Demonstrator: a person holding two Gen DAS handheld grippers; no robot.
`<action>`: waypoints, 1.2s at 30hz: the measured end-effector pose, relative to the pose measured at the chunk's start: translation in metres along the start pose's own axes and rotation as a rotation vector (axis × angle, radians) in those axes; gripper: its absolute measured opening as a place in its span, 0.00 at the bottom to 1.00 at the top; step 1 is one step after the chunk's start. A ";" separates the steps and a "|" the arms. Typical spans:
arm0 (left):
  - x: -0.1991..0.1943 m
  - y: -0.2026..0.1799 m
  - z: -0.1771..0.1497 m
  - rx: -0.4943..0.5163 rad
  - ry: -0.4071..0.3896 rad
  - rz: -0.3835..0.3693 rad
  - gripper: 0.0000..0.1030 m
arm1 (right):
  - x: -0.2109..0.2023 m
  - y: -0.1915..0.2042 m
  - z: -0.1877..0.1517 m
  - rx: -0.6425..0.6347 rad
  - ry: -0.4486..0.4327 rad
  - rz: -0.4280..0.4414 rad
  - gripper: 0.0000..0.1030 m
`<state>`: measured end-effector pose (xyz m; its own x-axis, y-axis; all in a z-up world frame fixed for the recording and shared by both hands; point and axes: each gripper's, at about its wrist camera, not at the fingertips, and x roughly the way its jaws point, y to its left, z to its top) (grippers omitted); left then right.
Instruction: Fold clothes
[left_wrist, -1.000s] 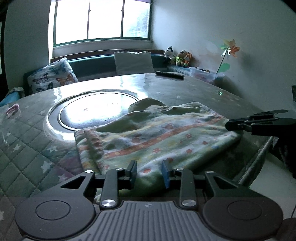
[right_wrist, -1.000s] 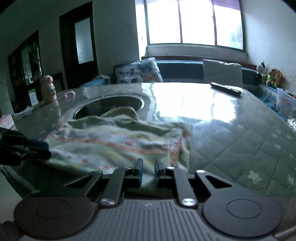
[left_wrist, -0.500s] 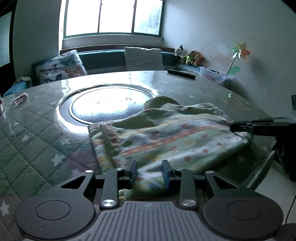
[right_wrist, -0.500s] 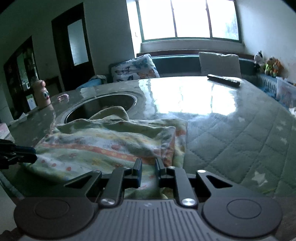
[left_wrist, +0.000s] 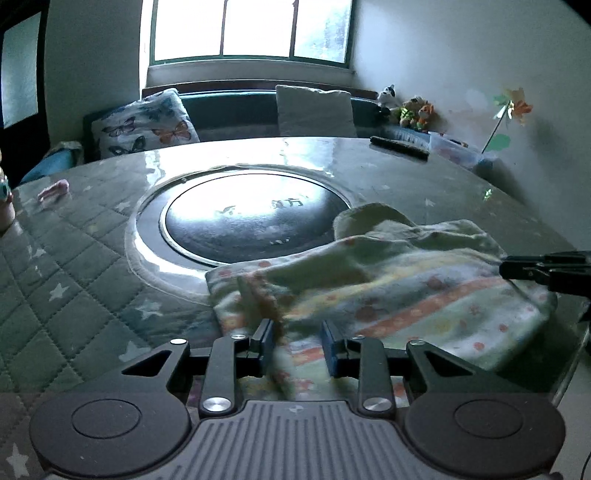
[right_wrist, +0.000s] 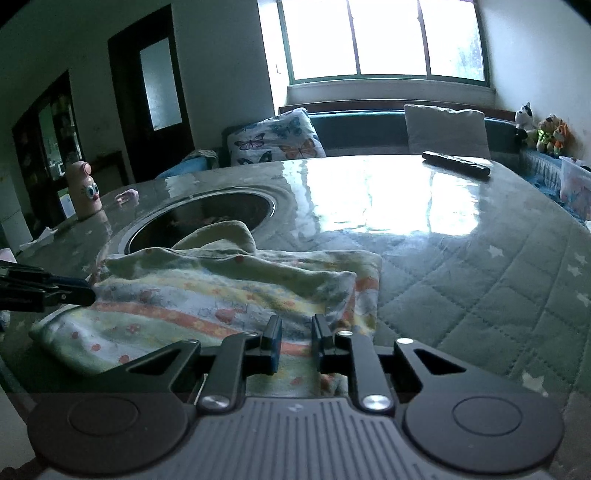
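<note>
The patterned garment lies on the quilted table cover, at the near edge of the table, with its far hem reaching the rim of the round inset plate in the middle. It already looks doubled over: a top layer with an orange stripe sits on a lower layer whose border shows along the side in the right wrist view, so at least one fold seems done. It is still lumpy, with a pale flap (perhaps a sleeve or collar) standing up at the far side, so I judge the task partway along, with flattening and at least one more fold left.

The left gripper has its jaws apart, and the near left corner of the garment lies between and just beyond the fingertips; blur there keeps me from saying whether the cloth touches the pads. The right gripper also shows a gap between its jaws, narrower, and the near right edge of the cloth lies in that gap. Whether the cloth is pinched I cannot tell. Each gripper also shows side-on in the other's view, at the garment's opposite end.
</note>
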<state>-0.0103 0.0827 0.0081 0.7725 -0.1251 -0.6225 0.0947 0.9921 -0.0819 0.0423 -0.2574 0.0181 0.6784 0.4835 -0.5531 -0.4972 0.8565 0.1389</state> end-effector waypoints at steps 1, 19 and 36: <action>-0.001 0.001 0.002 0.000 -0.004 -0.001 0.30 | -0.001 0.000 0.002 0.000 -0.002 0.001 0.16; 0.027 0.009 0.022 -0.003 0.004 0.043 0.30 | 0.032 -0.025 0.028 0.049 0.006 -0.032 0.15; 0.039 -0.036 0.049 0.032 -0.007 -0.041 0.30 | 0.058 0.025 0.048 -0.054 0.036 0.085 0.16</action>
<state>0.0476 0.0427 0.0250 0.7721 -0.1656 -0.6136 0.1460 0.9859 -0.0824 0.0956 -0.1988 0.0291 0.6135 0.5464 -0.5701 -0.5810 0.8013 0.1428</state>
